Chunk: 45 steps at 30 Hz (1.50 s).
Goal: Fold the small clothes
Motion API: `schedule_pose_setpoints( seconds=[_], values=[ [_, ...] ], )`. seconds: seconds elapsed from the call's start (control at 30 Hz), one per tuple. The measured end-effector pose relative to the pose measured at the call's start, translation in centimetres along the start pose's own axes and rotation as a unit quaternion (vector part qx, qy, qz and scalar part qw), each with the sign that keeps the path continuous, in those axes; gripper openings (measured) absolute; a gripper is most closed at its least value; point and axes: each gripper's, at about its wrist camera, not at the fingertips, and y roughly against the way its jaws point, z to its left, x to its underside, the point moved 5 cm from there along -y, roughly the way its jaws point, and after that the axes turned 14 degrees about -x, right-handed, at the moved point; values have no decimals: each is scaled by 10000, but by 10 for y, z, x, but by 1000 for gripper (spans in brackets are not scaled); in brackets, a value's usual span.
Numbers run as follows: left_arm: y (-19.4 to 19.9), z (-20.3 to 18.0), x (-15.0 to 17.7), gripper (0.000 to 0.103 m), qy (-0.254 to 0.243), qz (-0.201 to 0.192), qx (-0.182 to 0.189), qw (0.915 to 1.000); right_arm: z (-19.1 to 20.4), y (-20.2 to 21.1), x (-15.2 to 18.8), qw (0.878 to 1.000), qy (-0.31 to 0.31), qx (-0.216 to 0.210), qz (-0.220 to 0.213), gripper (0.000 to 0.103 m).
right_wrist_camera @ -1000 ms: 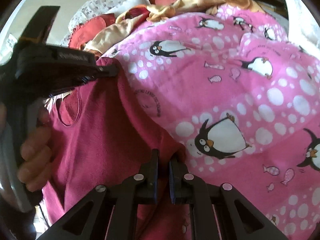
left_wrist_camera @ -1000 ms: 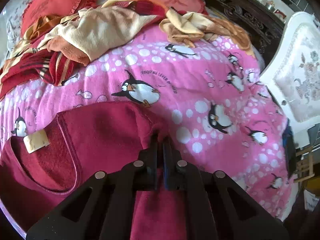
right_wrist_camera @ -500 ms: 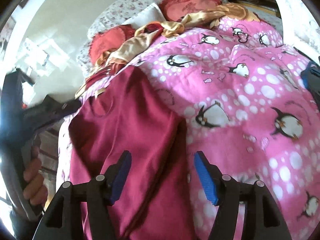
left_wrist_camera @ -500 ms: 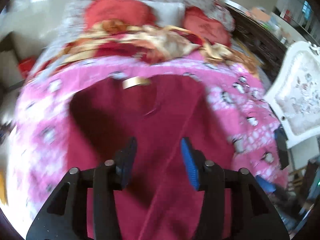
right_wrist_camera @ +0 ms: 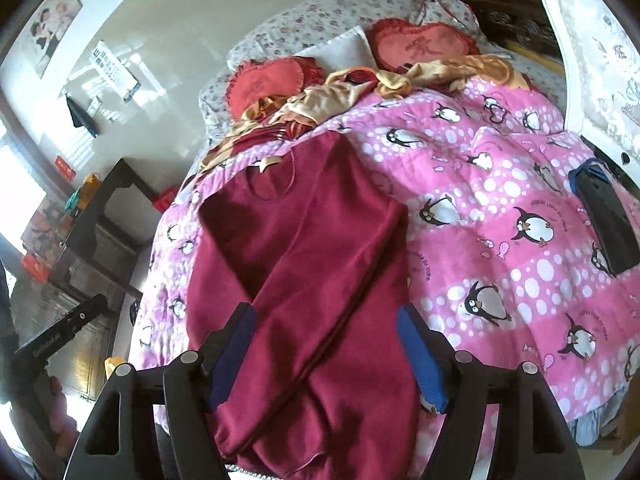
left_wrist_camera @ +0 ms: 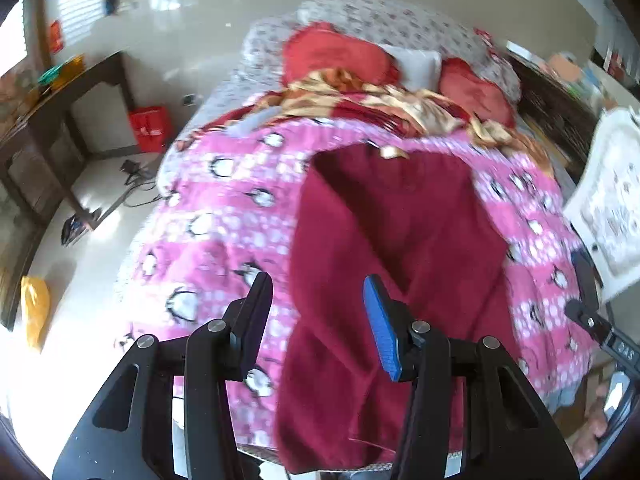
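Maroon top laid lengthwise on the bed, hem overhanging

The penguin quilt (right_wrist_camera: 500,200) bears the maroon top (right_wrist_camera: 312,264); its overhanging hem could be dragged floorward. The left claw (left_wrist_camera: 316,320) stands apart and empty; the right claw (right_wrist_camera: 326,356) is opening, nothing pinched.

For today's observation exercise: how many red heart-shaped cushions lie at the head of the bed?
2: left cushion beside the white pillow, right cushion on its other side. Others may hide under the heaped blankets.

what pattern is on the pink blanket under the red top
Penguins, white dots and small fish on the pink blanket; clearest in the right wrist view.
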Motion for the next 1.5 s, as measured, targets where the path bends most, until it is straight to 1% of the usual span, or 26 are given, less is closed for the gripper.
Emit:
schedule_pose_setpoints(
  seconds=[0.17,0.23,0.3,0.37,0.5,0.6,0.67,0.7,0.73,0.8,0.87,0.93,0.97,1.0,1.03,1.07,1.1,1.13,1.17,1.2,1.23,1.37,1.43,1.5],
  values=[
    [-23,19,-8,50,315,224,81,9992,3,-8,-11,9999,100,-36,98,71],
    [-46,17,-14,51,388,394,134,9984,-2,-20,-19,9998,114,-62,178,71],
    [-73,11,-19,51,412,669,205,9967,-12,-35,-34,9995,90,-136,262,71],
    [-105,1,-28,51,401,861,344,9949,-19,-49,-48,9992,82,-209,328,71],
    [-159,-16,-51,51,381,1132,461,9918,-35,-91,-86,9977,197,-321,564,69],
    [-206,-27,-76,51,444,1323,515,9889,-42,-127,-112,9955,370,-339,799,62],
    [-232,-34,-92,51,439,1388,437,9884,-51,-155,-131,9946,403,-243,924,57],
    [-245,-38,-101,51,470,1410,492,9877,-55,-166,-139,9942,388,-251,973,54],
    [-256,-43,-111,51,443,1410,571,9874,-60,-179,-149,9939,356,-271,1004,53],
    [-273,-50,-125,51,351,1379,624,9879,-70,-201,-169,9944,321,-167,995,53],
    [-291,-59,-135,51,143,1441,800,9862,-78,-220,-186,9947,284,-123,984,53],
    [-305,-60,-140,45,151,1515,820,9849,-81,-234,-197,9943,348,-44,1004,51],
    [-310,-59,-142,36,161,1553,851,9841,-83,-240,-201,9941,397,46,1011,49],
    [-316,-58,-144,31,235,1603,923,9825,-85,-247,-203,9933,420,91,1069,44],
    [-318,-58,-144,28,303,1644,1000,9808,-87,-254,-204,9919,477,182,1159,38],
    [-321,-58,-144,19,325,1678,1084,9793,-89,-258,-205,9910,527,268,1198,36],
    [-322,-60,-144,13,287,1686,1098,9791,-90,-262,-205,9899,599,315,1249,33],
    [-322,-62,-145,12,234,1659,1071,9800,-90,-262,-205,9893,654,325,1265,28],
    [-319,-63,-146,10,166,1551,994,9827,-90,-261,-206,9886,701,381,1279,23],
    [-317,-65,-147,8,97,1488,933,9844,-91,-259,-207,9884,713,371,1290,14],
    [-314,-67,-149,8,37,1422,887,9858,-91,-257,-207,9888,697,279,1286,12],
    [-287,-55,-159,8,240,1164,1021,9877,-91,-243,-214,9916,503,106,1185,10],
    [-263,-46,-163,8,269,999,1089,9887,-87,-231,-215,9932,444,30,1079,10],
    [-232,-35,-162,8,247,802,1133,9900,-74,-210,-215,9946,510,-80,899,10]
  ],
)
